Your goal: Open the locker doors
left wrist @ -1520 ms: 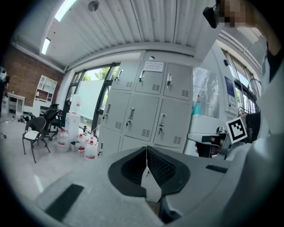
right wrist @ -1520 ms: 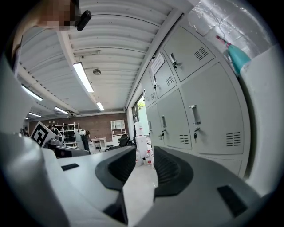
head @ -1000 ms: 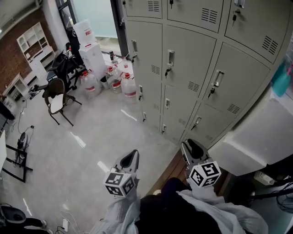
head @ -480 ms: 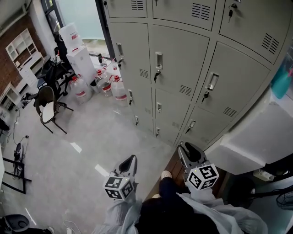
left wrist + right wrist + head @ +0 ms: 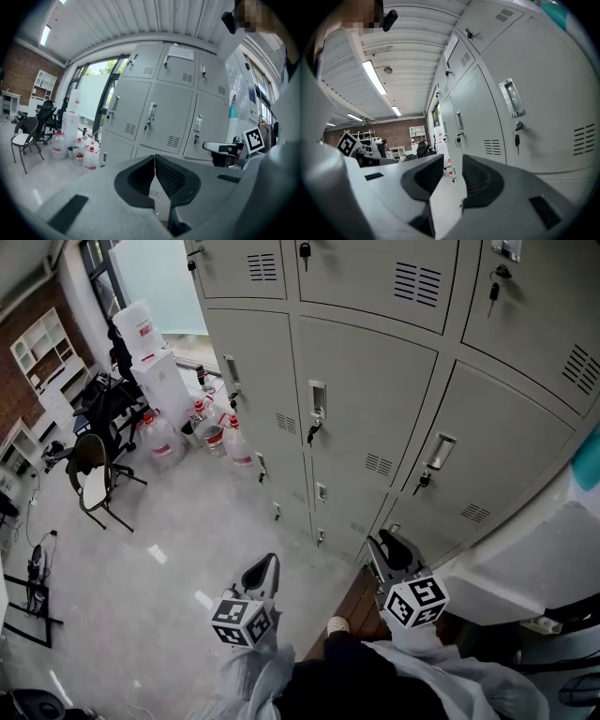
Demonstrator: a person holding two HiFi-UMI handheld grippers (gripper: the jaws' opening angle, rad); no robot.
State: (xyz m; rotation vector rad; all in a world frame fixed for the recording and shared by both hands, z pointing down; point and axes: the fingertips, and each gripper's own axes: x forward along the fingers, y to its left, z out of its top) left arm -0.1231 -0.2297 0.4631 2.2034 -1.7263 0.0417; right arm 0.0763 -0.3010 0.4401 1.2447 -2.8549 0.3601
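With the locker doors (image 5: 361,390) in view all shut ahead of us, our left gripper (image 5: 266,568) pressed together and our right gripper (image 5: 388,551) spread and empty, we should square the spread jaws on one handle (image 5: 439,450) before pulling.

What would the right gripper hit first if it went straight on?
Most likely a grey locker door, met at a slant; nothing stands between it and the open right gripper. Which door is hard to judge.
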